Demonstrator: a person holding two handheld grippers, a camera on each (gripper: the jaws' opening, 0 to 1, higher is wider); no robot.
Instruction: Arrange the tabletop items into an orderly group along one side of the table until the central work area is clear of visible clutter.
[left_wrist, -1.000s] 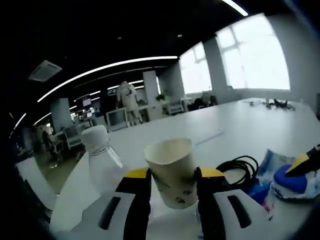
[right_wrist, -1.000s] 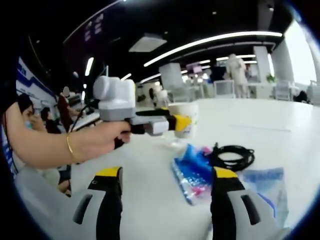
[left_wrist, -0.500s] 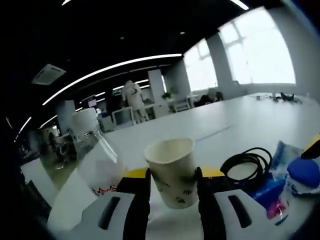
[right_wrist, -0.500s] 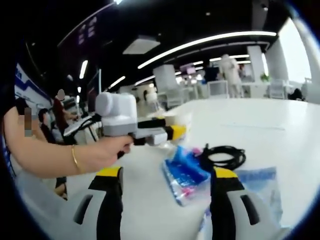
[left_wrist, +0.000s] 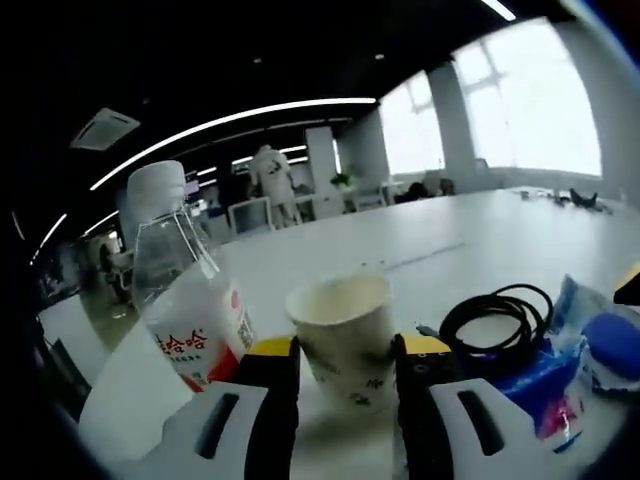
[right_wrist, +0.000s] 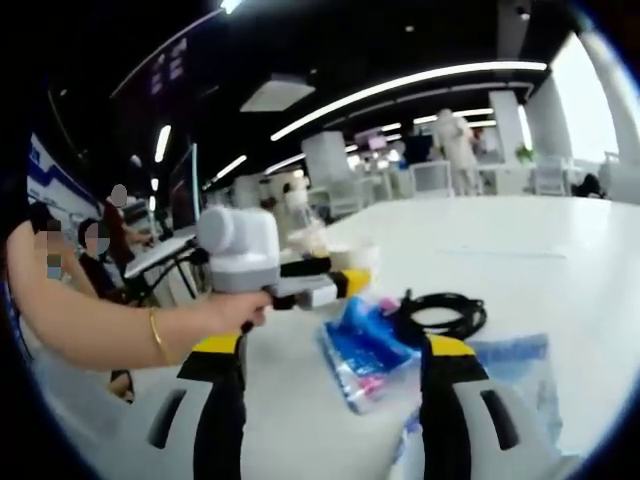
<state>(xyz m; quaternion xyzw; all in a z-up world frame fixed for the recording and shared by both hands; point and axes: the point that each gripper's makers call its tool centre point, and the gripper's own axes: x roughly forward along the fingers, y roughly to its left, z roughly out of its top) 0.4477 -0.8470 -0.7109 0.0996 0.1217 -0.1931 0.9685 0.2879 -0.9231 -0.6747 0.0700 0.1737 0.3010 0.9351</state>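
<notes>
Left gripper clamped on one paper cup; right gripper spread above the counter.

In the left gripper view, the left gripper (left_wrist: 345, 352) has its two jaws pressed against the sides of a single paper cup (left_wrist: 345, 335), which stands upright between them on the white counter (left_wrist: 440, 245). One plastic bottle (left_wrist: 185, 295) with a white cap stands just beside the cup, to its left. To the right lie one coiled black cable (left_wrist: 497, 315) and one blue packet (left_wrist: 545, 375), touching each other. In the right gripper view, the right gripper (right_wrist: 335, 355) has its jaws wide apart with nothing between them but the counter; the blue packet and black cable lie just ahead, and one clear plastic bag (right_wrist: 515, 365) lies beside the right-hand jaw. A hand (right_wrist: 235, 312) holds the left gripper near the cup, beyond the packet.
</notes>
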